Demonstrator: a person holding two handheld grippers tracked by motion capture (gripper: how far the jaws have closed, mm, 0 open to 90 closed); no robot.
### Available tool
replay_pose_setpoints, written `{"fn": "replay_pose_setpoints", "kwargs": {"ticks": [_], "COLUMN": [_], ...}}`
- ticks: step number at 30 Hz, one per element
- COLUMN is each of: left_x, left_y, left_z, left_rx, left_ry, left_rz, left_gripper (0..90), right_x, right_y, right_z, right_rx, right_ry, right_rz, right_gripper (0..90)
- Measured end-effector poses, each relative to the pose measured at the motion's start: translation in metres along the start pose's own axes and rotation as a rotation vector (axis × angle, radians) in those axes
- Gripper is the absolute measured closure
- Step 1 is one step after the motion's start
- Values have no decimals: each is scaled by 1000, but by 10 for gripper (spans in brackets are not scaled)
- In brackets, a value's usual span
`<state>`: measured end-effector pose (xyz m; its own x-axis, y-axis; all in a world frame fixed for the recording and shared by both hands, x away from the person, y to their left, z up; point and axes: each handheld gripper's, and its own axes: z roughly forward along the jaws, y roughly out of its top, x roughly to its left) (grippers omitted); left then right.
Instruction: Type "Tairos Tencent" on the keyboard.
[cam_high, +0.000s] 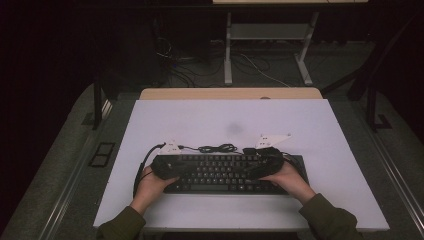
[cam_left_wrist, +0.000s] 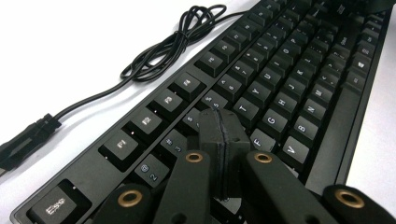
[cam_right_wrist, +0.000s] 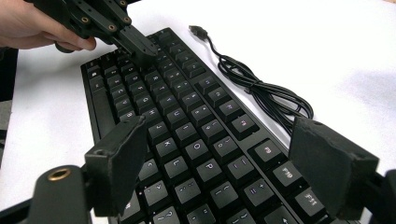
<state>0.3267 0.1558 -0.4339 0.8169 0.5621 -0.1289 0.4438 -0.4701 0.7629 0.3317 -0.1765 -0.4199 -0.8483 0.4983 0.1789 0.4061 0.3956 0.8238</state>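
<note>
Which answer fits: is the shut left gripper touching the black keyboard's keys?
Touching. The right gripper view shows the left gripper with its closed tip pressed onto a key of the black keyboard.

Left gripper (cam_left_wrist: 223, 122) has its jaws pressed together; right gripper (cam_right_wrist: 219, 161) jaws spread wide.

The keyboard (cam_high: 225, 173) lies under my tools. Its coiled cable (cam_high: 218, 148) blocks the strip just behind. Beyond, the desk (cam_high: 225, 117) lies open.

Dim rm; white table (cam_high: 310, 125), grey floor (cam_high: 65, 165), desk legs (cam_high: 228, 55) behind.
</note>
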Motion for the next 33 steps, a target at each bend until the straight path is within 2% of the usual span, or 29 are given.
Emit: {"fn": "replay_pose_setpoints", "kwargs": {"ticks": [12, 14, 16, 18, 24, 29, 33], "left_x": [1, 0, 0, -1, -1, -2, -2], "left_y": [-2, -3, -2, -2, 0, 0, 0], "left_z": [2, 4, 3, 3, -1, -3, -4], "left_rx": [12, 6, 16, 17, -13, -11, -24], "left_ry": [-4, -17, -12, -10, -9, -10, -10], "left_rz": [2, -11, 5, 4, -5, 1, -10], "left_gripper": [893, 893, 893, 893, 892, 892, 879], "right_x": [0, 0, 0, 0, -1, -2, -1], "right_y": [0, 0, 0, 0, 0, 0, 1], "right_z": [0, 0, 0, 0, 0, 0, 1], "right_rx": [3, 3, 1, 2, -1, -4, 2], "right_ry": [0, 0, -1, -1, -2, -3, 4], "right_rz": [0, -2, -1, -2, -1, 1, 7], "right_gripper": [190, 190, 190, 190, 190, 191, 191]}}
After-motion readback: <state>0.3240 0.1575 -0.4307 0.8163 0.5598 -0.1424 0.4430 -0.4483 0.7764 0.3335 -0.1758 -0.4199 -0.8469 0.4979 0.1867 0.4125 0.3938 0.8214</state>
